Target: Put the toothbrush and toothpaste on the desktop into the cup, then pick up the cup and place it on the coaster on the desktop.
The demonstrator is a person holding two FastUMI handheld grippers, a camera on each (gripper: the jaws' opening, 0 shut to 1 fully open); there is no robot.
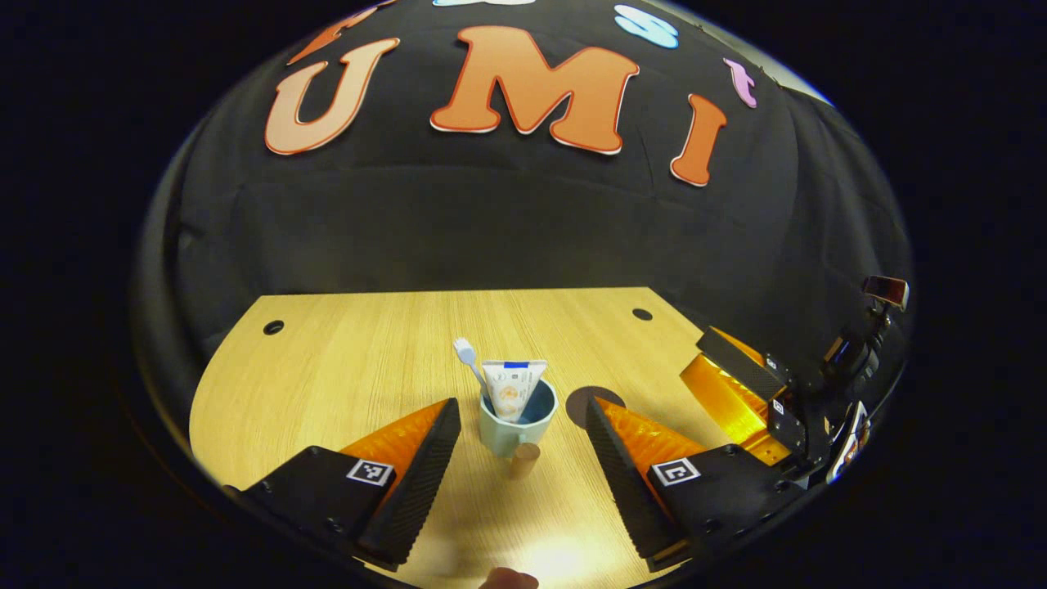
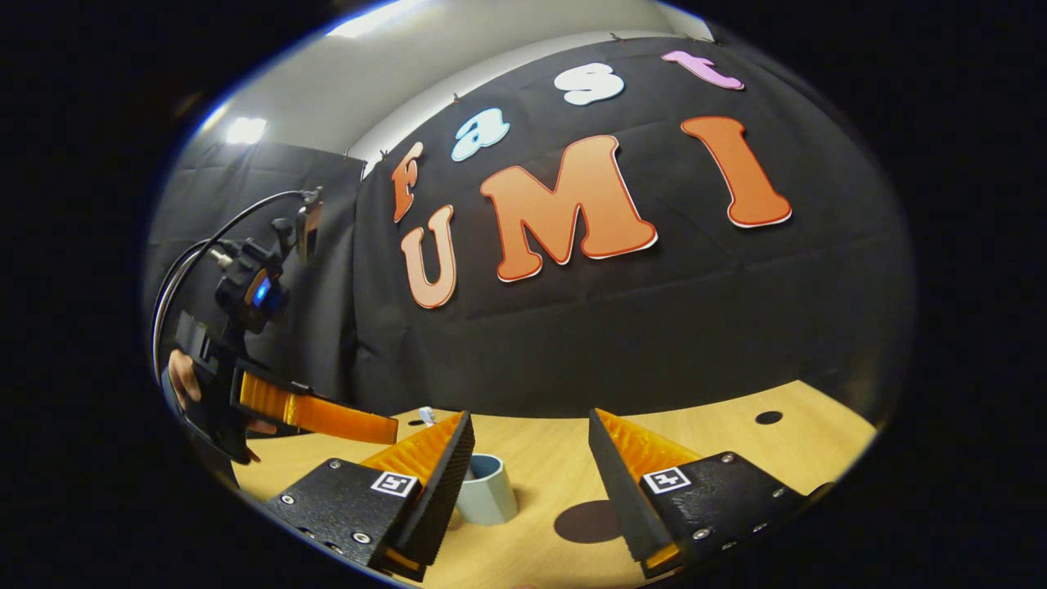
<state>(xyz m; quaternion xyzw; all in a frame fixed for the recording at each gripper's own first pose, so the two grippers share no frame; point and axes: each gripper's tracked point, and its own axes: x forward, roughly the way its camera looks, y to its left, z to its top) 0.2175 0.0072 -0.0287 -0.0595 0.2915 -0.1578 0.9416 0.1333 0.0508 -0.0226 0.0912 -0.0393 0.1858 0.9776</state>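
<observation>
The pale blue cup [image 1: 517,421], toothbrush [image 1: 469,363] and toothpaste tube [image 1: 514,388] inside, looks top-heavy and smooth; its walls are best gripped low. Both grippers, left [image 1: 522,446] and right [image 2: 530,458], are held wide open, empty. The dark coaster [image 2: 590,521] is seen just beside it.

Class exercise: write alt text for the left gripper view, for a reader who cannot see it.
A light blue cup stands on a wooden desktop, holding a toothbrush and a toothpaste tube, between the open left tongs. A dark round coaster lies just right of the cup, with the right tongs farther right.
</observation>
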